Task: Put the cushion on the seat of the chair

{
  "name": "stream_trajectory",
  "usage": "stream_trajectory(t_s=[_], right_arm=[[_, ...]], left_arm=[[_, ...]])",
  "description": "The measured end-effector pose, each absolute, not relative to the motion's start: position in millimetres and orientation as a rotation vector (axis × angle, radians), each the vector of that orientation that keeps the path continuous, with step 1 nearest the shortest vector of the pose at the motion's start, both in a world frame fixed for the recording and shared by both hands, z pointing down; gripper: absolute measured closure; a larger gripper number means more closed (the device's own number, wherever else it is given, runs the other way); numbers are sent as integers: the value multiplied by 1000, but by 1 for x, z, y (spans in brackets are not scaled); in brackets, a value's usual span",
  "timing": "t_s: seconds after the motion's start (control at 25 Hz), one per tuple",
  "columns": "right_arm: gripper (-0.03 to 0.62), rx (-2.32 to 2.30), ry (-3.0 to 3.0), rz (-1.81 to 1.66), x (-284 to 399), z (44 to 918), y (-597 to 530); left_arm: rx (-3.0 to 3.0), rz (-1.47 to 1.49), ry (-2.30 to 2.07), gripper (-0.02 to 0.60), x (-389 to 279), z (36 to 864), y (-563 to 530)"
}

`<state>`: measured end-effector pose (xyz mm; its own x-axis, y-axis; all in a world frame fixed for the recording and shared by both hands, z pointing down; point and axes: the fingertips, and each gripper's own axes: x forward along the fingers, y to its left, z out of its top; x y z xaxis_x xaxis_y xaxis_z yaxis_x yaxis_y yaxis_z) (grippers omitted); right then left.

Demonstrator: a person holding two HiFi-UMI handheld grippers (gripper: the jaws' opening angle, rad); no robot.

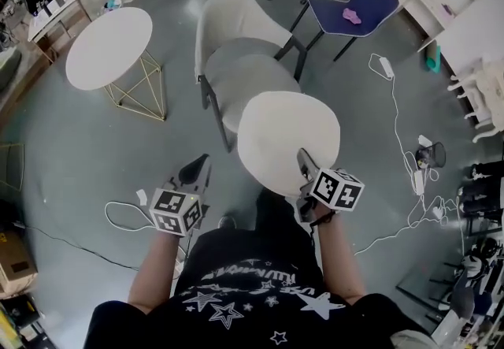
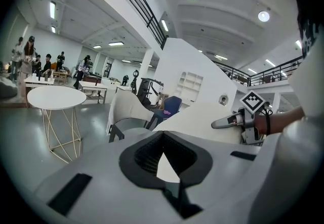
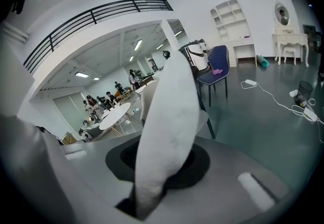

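Note:
The round white cushion [image 1: 287, 139] hangs in the air just in front of the light grey chair [image 1: 236, 20], its far edge over the front of the grey seat [image 1: 248, 83]. My right gripper [image 1: 303, 157] is shut on the cushion's near right edge; in the right gripper view the cushion [image 3: 169, 127] stands edge-on between the jaws of the right gripper [image 3: 159, 170]. My left gripper [image 1: 203, 160] hovers left of the cushion, apart from it, jaws together with nothing in them. In the left gripper view the cushion [image 2: 202, 117] and chair [image 2: 126, 109] lie ahead of the left gripper [image 2: 162, 160].
A round white table [image 1: 109, 46] on gold wire legs stands left of the chair. Behind the chair on the right is a blue chair [image 1: 354, 5] with a purple item on it. White cables [image 1: 398, 135] trail over the floor at right. People stand at far left.

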<state>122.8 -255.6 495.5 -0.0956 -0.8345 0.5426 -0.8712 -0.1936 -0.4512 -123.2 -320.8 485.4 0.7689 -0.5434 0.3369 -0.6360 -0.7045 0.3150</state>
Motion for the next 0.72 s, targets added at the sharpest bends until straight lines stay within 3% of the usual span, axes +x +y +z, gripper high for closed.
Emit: stream_trajectory(t_s=[0.72], right_arm=[[523, 1653, -2073, 1249, 189, 546, -465]], left_arm=[[2323, 386, -1209, 574, -50, 507, -461]])
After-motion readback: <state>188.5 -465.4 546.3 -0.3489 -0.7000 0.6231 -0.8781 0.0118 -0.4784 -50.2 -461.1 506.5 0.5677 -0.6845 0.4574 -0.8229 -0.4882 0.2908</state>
